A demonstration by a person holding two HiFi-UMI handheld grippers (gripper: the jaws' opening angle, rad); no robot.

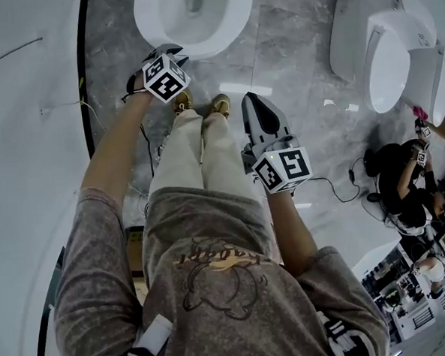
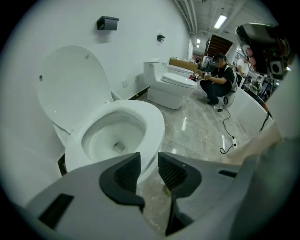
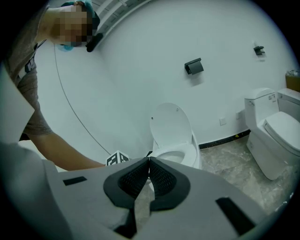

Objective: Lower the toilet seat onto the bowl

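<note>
A white toilet (image 1: 190, 17) stands against the wall just ahead of my feet. Its lid (image 2: 72, 86) is upright against the wall, and a white ring (image 2: 152, 119) lies flat around the bowl opening. My left gripper (image 2: 149, 164) hangs just in front of the bowl's front rim, jaws a small gap apart with nothing between them. In the head view the left gripper (image 1: 168, 55) is near the bowl's front edge. My right gripper (image 3: 149, 161) is held farther back, tips touching and empty, aimed at the toilet (image 3: 176, 152) and lid (image 3: 171, 126). The right gripper (image 1: 254, 104) sits beside my right leg.
A second toilet (image 2: 171, 86) with its lid down stands to the right. A crouching person (image 2: 216, 77) works beyond it. A cable (image 2: 227, 136) runs over the marble floor. A black holder (image 3: 193, 66) is mounted on the wall. My shoes (image 1: 199, 103) stand before the bowl.
</note>
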